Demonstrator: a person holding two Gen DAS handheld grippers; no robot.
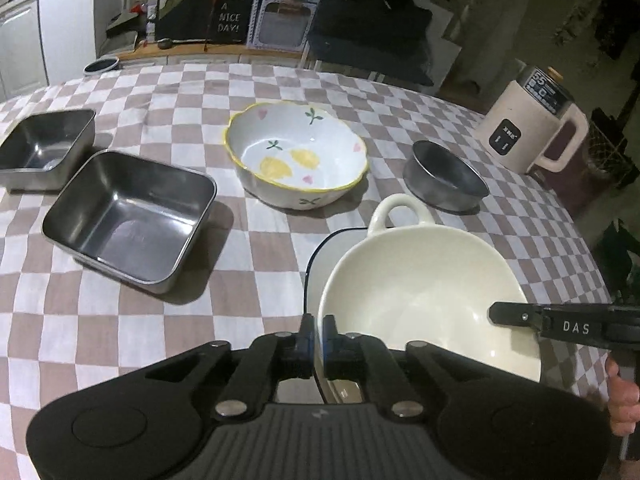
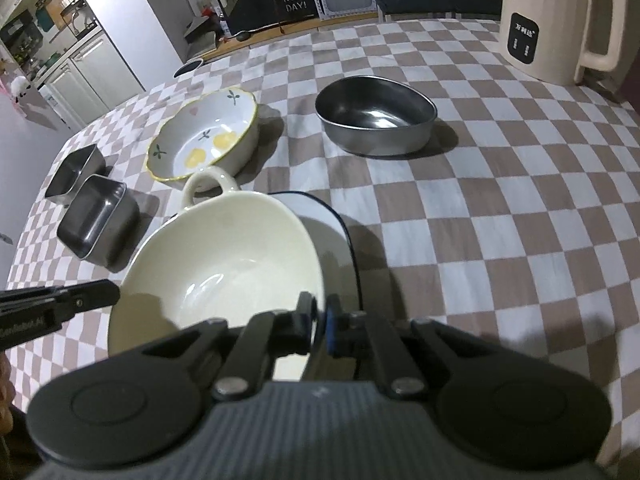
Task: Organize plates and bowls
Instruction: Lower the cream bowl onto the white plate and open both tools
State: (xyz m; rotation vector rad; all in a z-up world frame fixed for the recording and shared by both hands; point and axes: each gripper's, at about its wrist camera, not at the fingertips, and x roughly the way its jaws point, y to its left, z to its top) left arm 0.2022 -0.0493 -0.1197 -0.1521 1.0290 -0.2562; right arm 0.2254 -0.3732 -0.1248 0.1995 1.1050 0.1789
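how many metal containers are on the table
3: a round steel bowl near the kettle, and two rectangular steel trays side by side at the left. None seems hidden.

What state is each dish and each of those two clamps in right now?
Cream bowl: empty, gripped on opposite rims, over a blue-rimmed dish.
Left gripper: shut on its rim.
Right gripper: shut on its rim.
Floral bowl: empty, upright.
Steel trays: empty.
Round steel bowl: empty.

Cream kettle (image 2: pixel 548 28) on checkered tablecloth (image 2: pixel 480 220)
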